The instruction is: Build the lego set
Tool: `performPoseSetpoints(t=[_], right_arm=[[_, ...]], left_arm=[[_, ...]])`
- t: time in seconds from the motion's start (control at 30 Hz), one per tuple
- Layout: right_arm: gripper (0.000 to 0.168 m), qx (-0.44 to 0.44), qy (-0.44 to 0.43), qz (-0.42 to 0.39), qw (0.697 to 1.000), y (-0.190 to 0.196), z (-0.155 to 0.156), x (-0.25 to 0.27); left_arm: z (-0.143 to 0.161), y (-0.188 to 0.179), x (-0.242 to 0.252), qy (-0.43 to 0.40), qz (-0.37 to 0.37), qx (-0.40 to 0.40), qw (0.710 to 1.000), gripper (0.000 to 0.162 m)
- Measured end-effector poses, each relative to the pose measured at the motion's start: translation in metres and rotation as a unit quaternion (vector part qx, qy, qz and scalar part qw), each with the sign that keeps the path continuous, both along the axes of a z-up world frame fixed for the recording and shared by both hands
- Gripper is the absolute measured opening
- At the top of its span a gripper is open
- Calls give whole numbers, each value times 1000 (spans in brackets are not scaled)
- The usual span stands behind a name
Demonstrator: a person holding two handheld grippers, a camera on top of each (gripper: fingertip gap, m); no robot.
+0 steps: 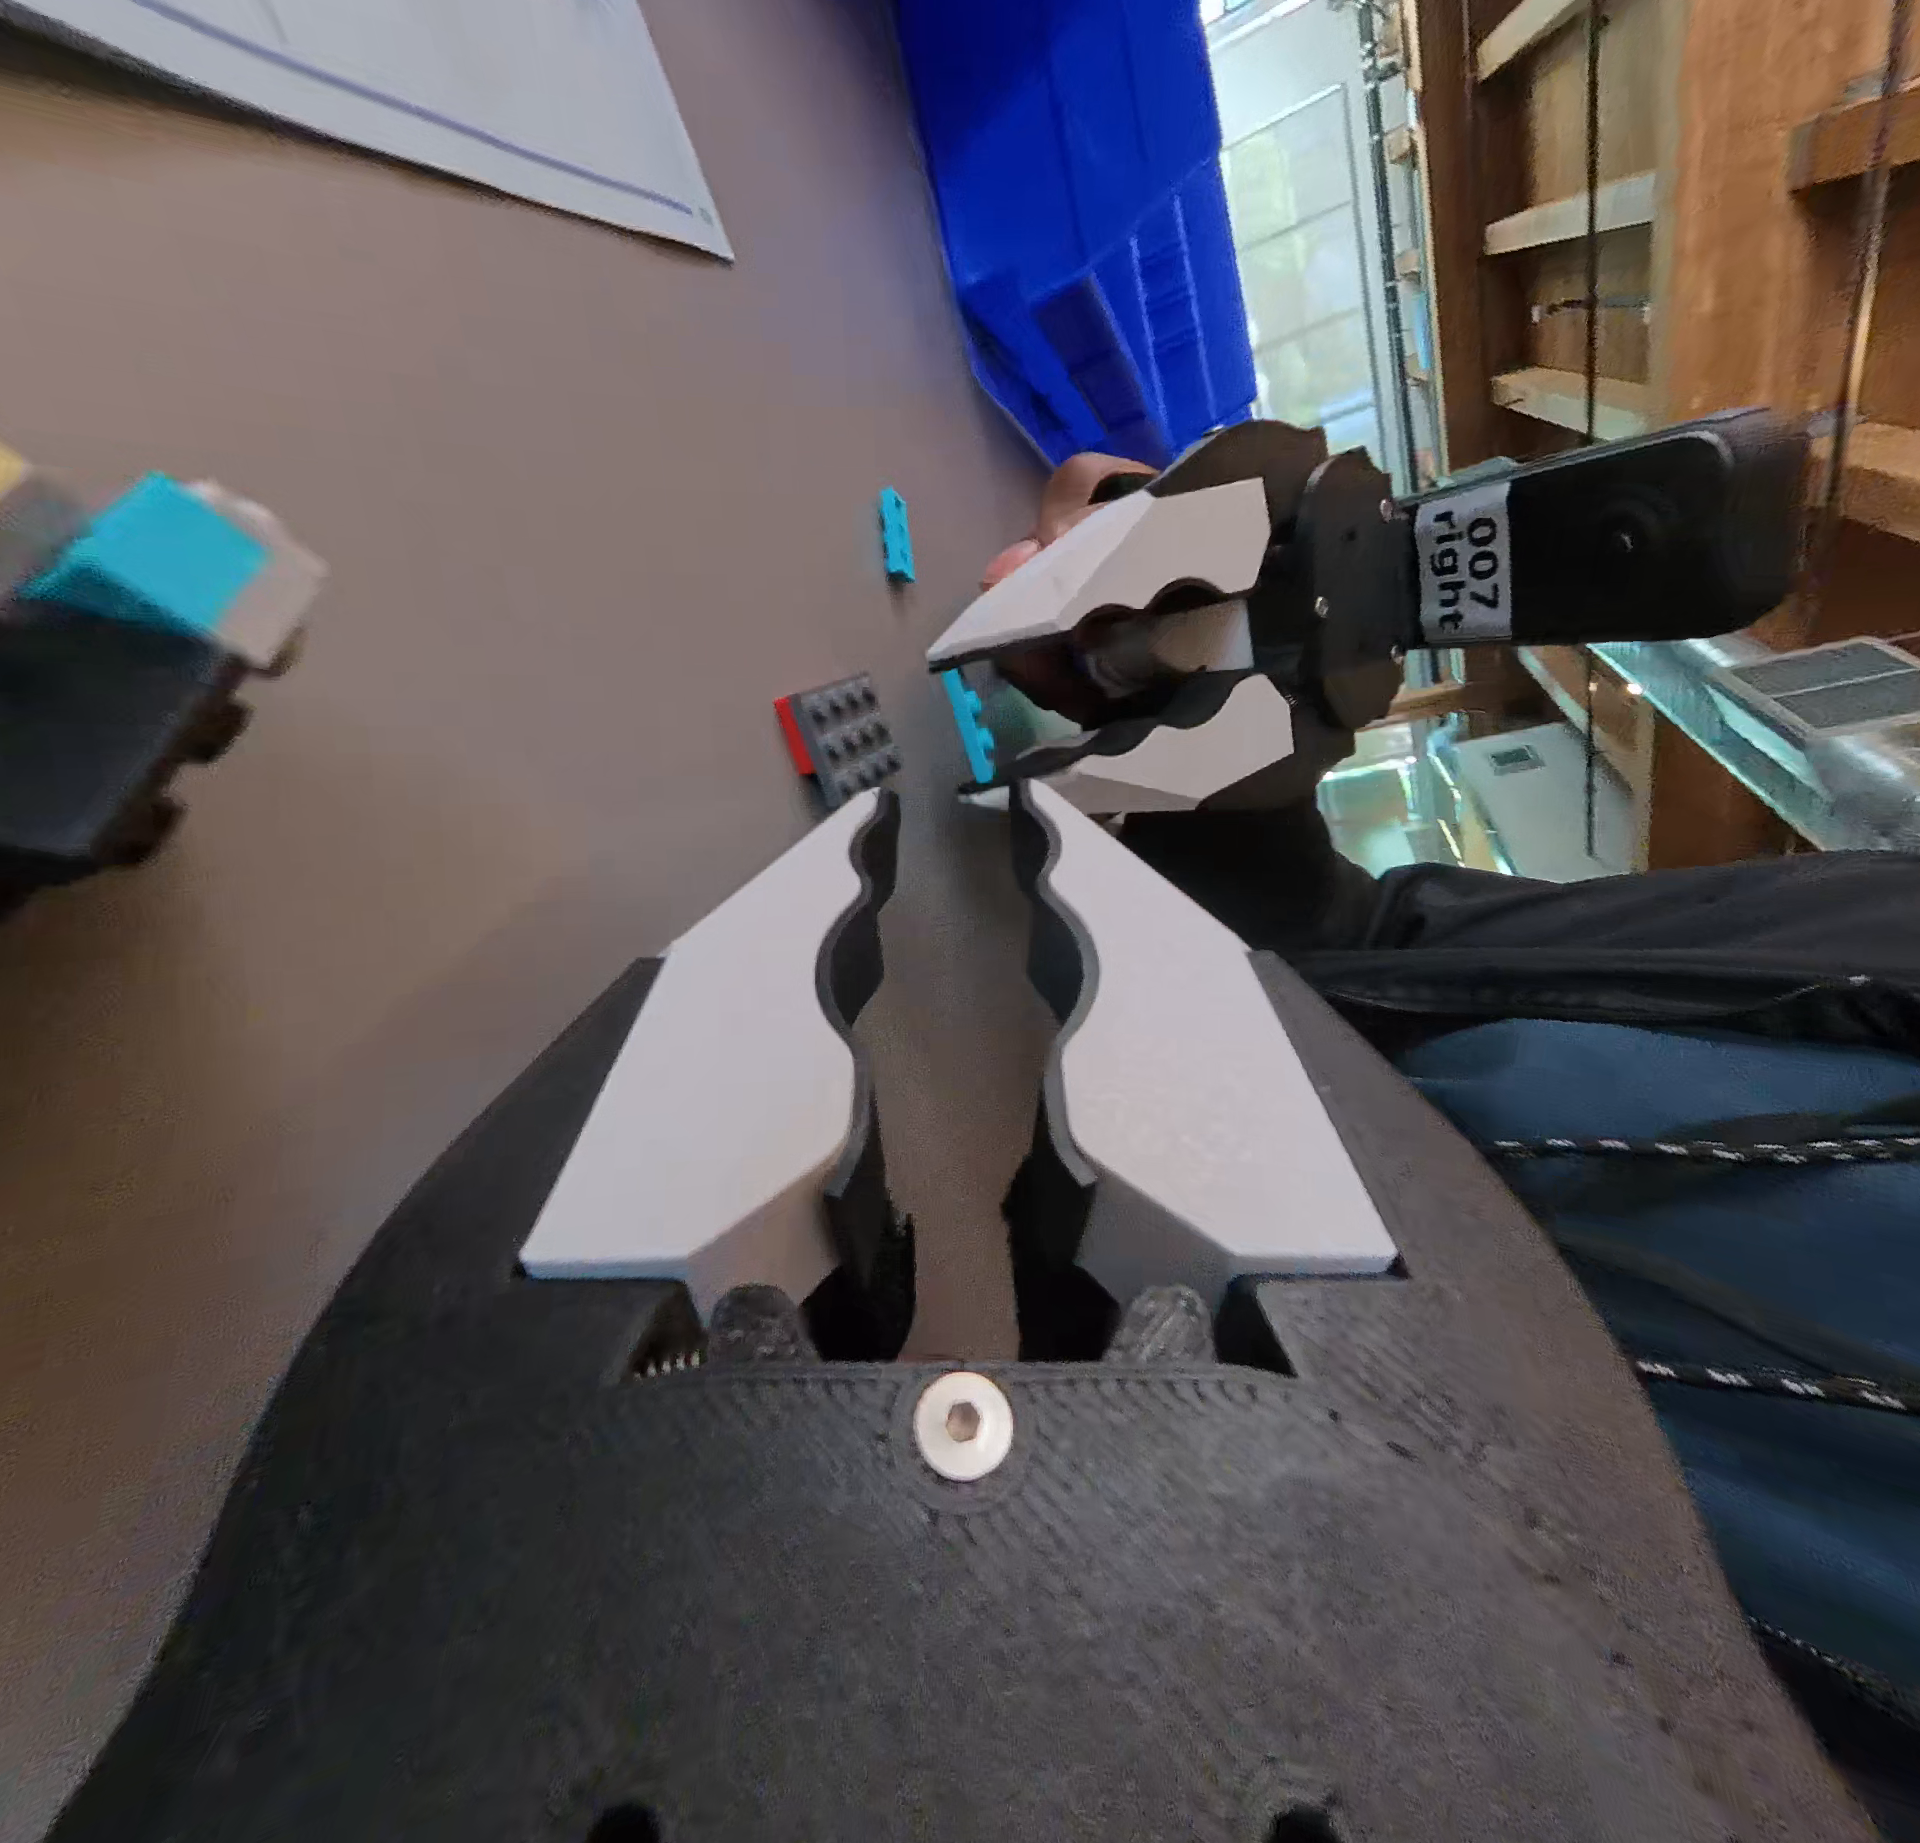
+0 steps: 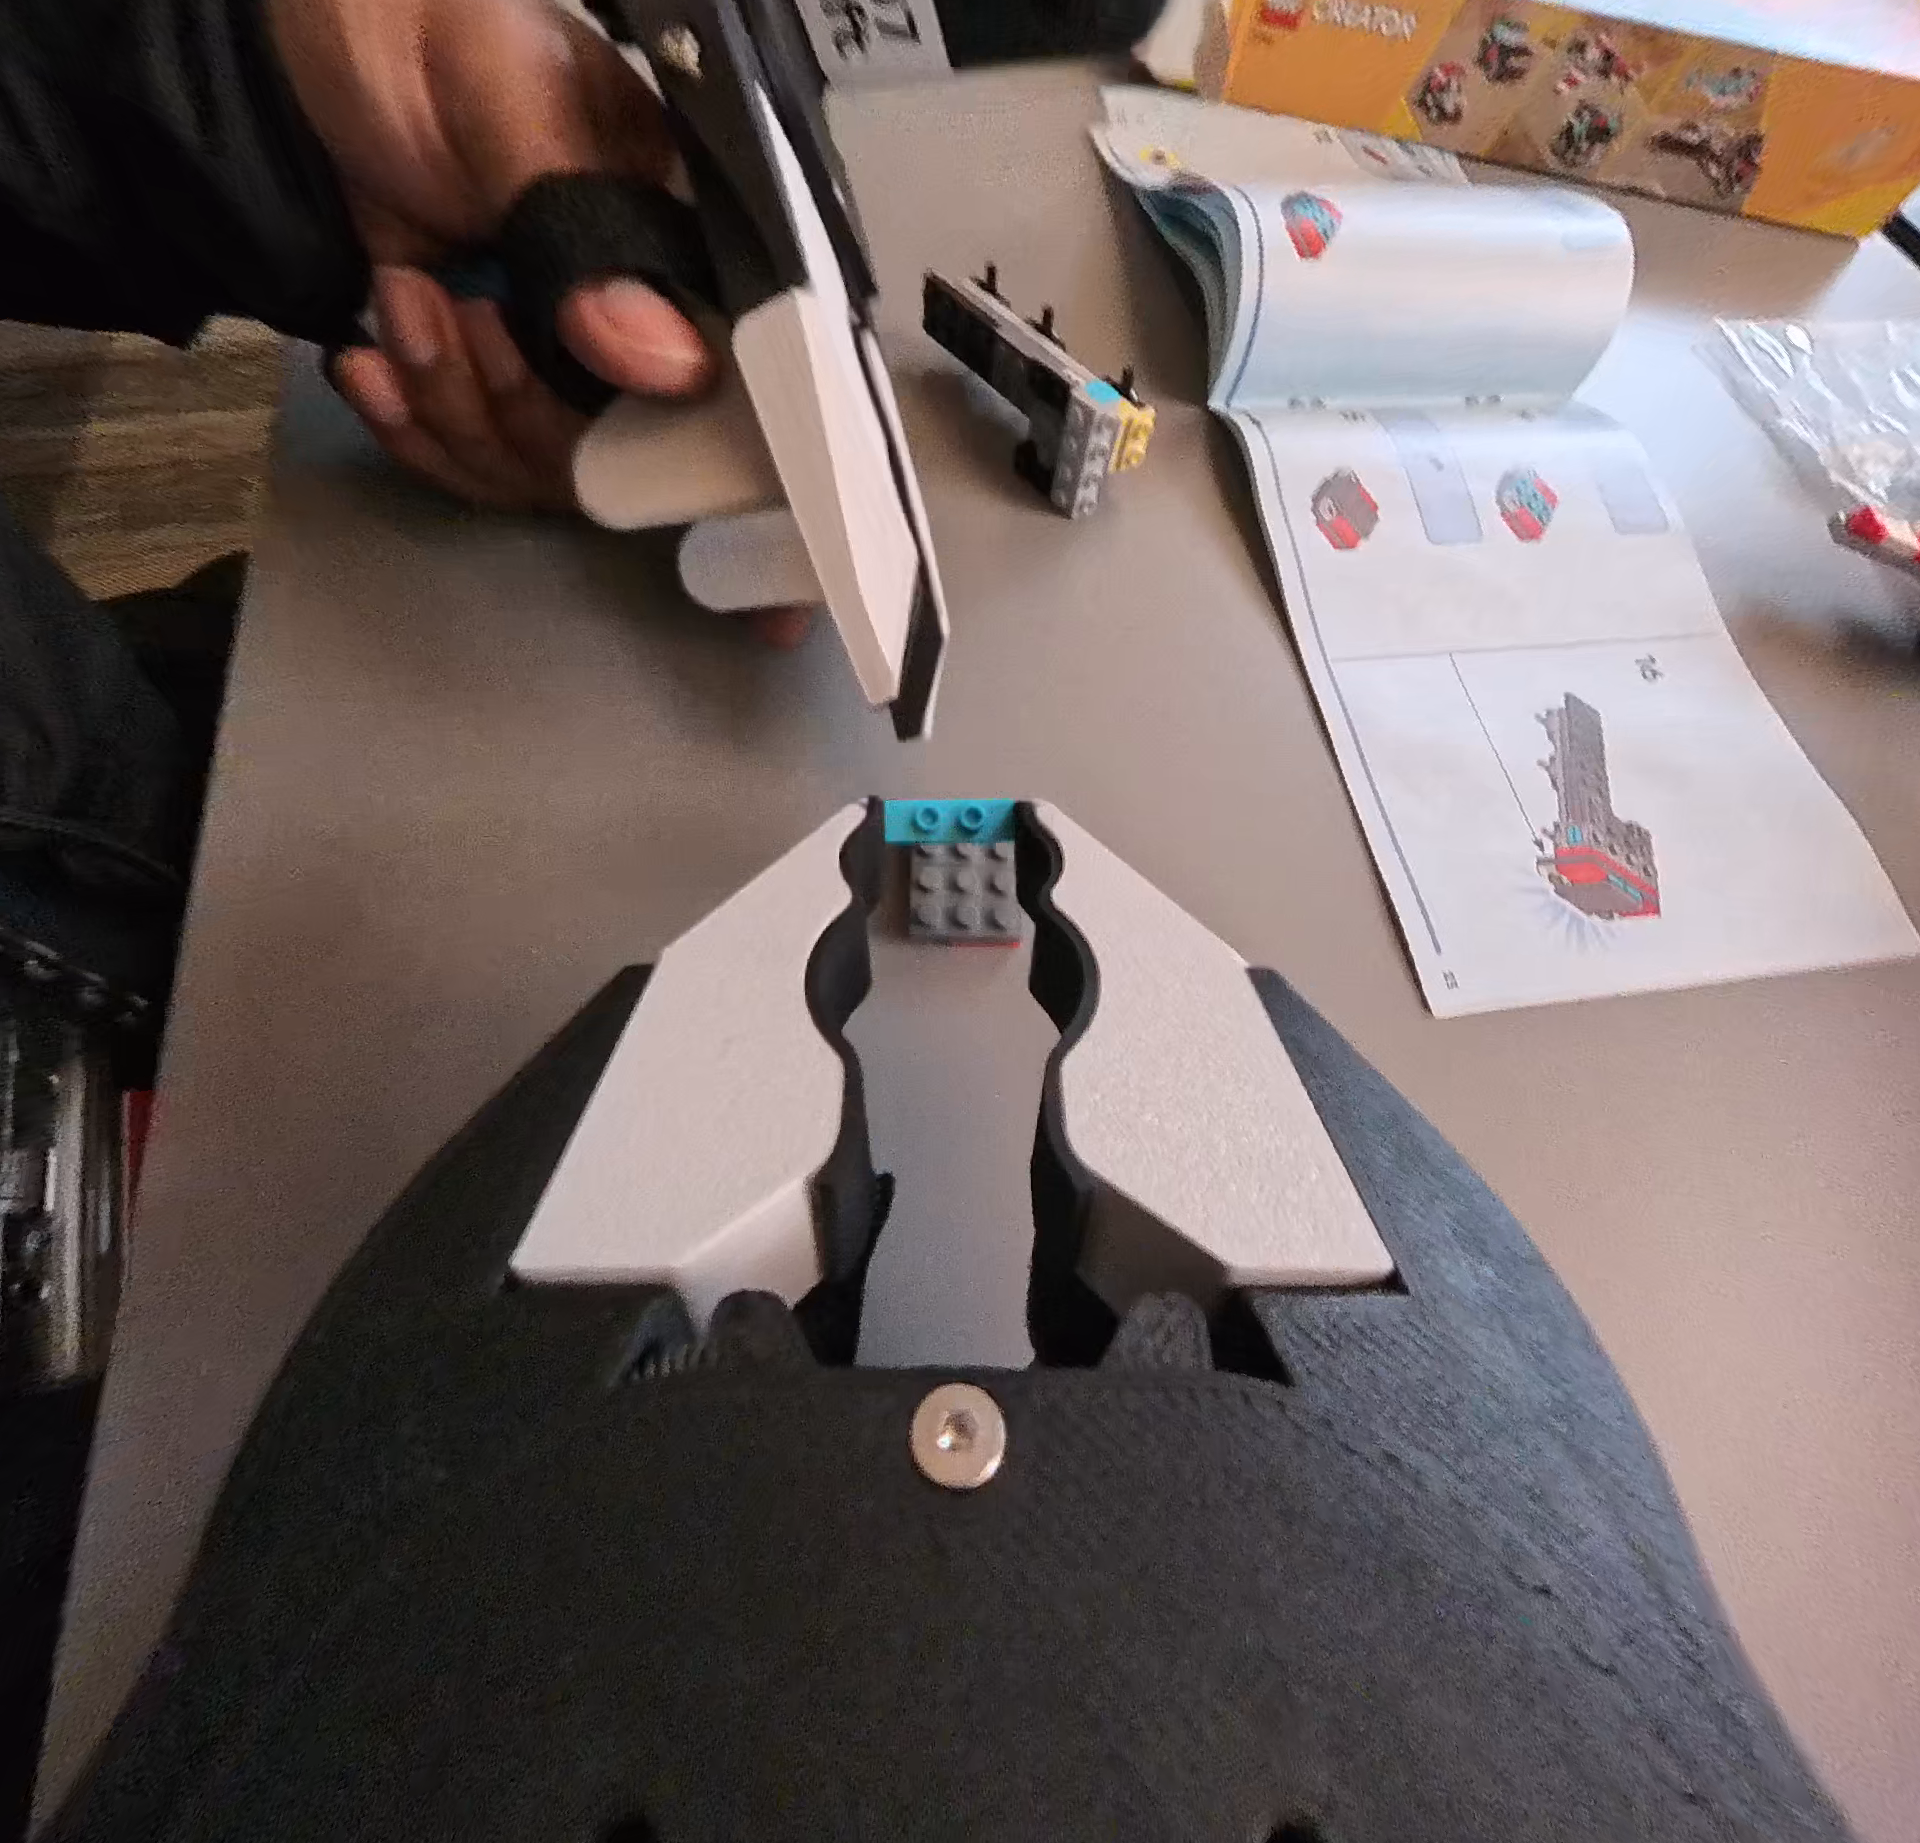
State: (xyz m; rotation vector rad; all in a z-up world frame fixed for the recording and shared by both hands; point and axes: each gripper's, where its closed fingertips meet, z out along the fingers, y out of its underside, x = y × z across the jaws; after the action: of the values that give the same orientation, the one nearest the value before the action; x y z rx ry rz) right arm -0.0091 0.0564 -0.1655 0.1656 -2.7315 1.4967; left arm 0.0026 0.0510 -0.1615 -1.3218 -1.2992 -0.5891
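Note:
My right gripper (image 2: 951, 819) is shut on a small teal plate (image 2: 949, 819), holding it by its ends. A dark grey studded plate with a red edge (image 2: 961, 894) lies on the table just under and behind it. In the left wrist view the teal plate (image 1: 966, 718) sits between the right gripper's tips (image 1: 951, 723), a little clear of the grey plate (image 1: 844, 742). My left gripper (image 1: 951, 806) is open and empty, its tips close beside them. It also shows in the right wrist view (image 2: 914, 692), just beyond the teal plate.
A partly built black, grey and yellow model (image 2: 1049, 391) stands farther back, blurred at left in the left wrist view (image 1: 156, 640). A second teal plate (image 1: 896, 534) lies loose. An open instruction booklet (image 2: 1455, 546), a yellow set box (image 2: 1558, 58), a plastic bag (image 2: 1829, 411) and a blue bin (image 1: 1070, 183) surround the work spot. Only a small space, under 4 cm, lies between the two pairs of fingers.

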Motion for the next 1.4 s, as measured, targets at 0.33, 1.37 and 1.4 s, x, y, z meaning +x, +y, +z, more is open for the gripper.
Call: performPoseSetpoints(t=[0.33,1.37,1.4], right_arm=[[25,57,1,-26,998,0,-16,-6],[25,31,-19,-37,999,4,-6,-8],[25,26,-16,-42,999,7,-3,-10]], left_arm=[[-2,-3,3,16,3,-18,1000,22],[0,-6,1,21,13,-16,1000,21],[-1,-6,1,21,14,-18,1000,21]])
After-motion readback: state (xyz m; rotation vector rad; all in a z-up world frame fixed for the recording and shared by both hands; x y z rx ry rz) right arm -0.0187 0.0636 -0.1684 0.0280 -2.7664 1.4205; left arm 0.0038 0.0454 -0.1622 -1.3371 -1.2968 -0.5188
